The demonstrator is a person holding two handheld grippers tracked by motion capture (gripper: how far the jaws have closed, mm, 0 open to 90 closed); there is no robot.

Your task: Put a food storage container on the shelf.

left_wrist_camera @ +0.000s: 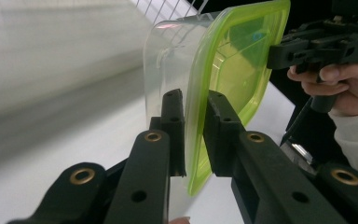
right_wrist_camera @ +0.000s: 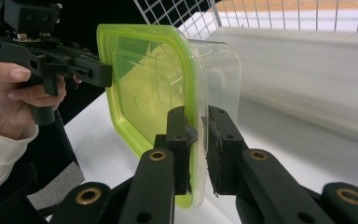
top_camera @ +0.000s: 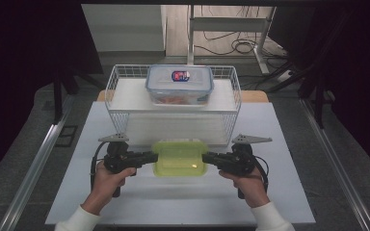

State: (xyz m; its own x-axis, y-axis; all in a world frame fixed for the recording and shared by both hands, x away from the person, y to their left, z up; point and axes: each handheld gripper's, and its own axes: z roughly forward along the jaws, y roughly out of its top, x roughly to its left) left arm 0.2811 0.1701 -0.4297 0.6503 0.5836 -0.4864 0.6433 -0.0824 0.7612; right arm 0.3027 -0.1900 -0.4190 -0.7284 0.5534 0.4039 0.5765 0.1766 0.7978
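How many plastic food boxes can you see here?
2. One with a green lid is held at the front between the left tongs and right tongs; the other, clear-lidded, sits in the wire basket behind.

Up top in the middle of the frame we've got a white wire basket (top_camera: 115, 91) sitting on the counter (top_camera: 279, 192), and inside it there's a clear food box with a blue-rimmed lid (top_camera: 179, 84) and a red and blue label, something orange in it. Further back, upper right, we can see cables (top_camera: 241, 45) lying on the floor next to a grey metal stand (top_camera: 260, 53).
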